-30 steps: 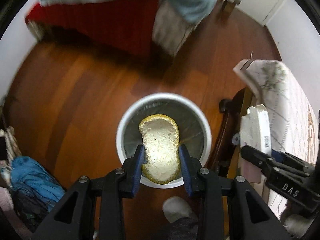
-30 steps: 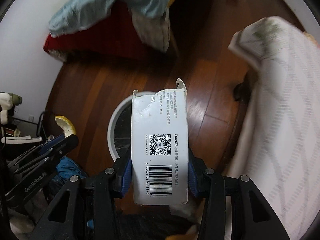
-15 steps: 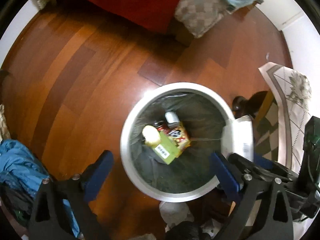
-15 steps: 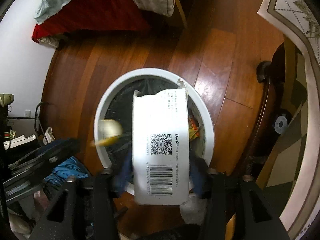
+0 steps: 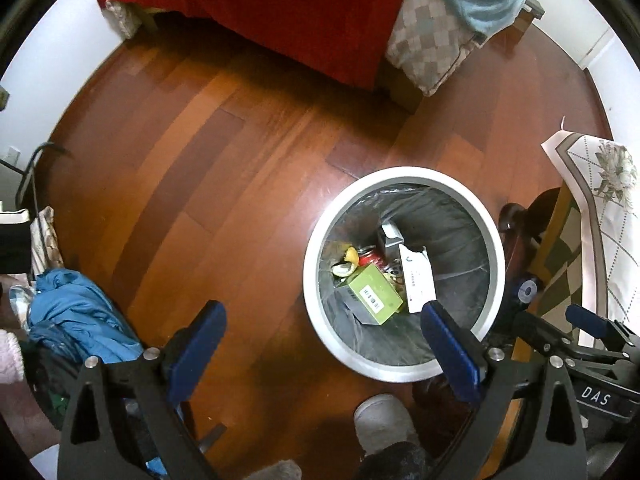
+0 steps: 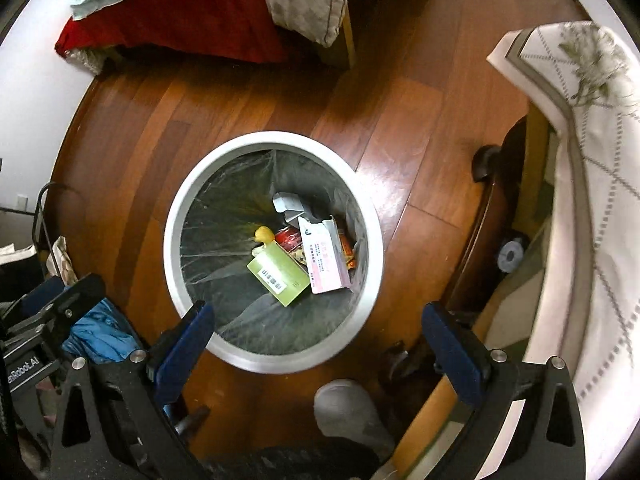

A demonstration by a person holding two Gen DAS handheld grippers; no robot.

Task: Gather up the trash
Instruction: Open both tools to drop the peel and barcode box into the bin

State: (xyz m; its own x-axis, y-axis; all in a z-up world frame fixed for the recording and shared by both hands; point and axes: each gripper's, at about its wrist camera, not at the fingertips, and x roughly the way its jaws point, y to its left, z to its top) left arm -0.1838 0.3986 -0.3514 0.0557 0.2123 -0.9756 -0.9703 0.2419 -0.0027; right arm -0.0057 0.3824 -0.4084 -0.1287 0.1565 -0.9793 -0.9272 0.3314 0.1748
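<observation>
Both tongs released and empty: left gripper (image 5: 324,344) with jaws spread wide over the floor and the bin's left edge, right gripper (image 6: 318,344) spread wide over the bin's lower rim. Trash already inside the white round bin (image 6: 172,240), in the middle of the right wrist view: a white torn carton (image 6: 326,262) leaning on the liner, a green box (image 6: 280,276) beside it, a piece of yellow peel (image 6: 265,235), something red underneath, perhaps a snack wrapper. Bin itself low and right of centre in the left wrist view (image 5: 316,236).

Possible trouble from here: knocking the light bin with a low jaw while turning away, or catching the thin liner (image 6: 224,216) and pulling it off the rim.
</observation>
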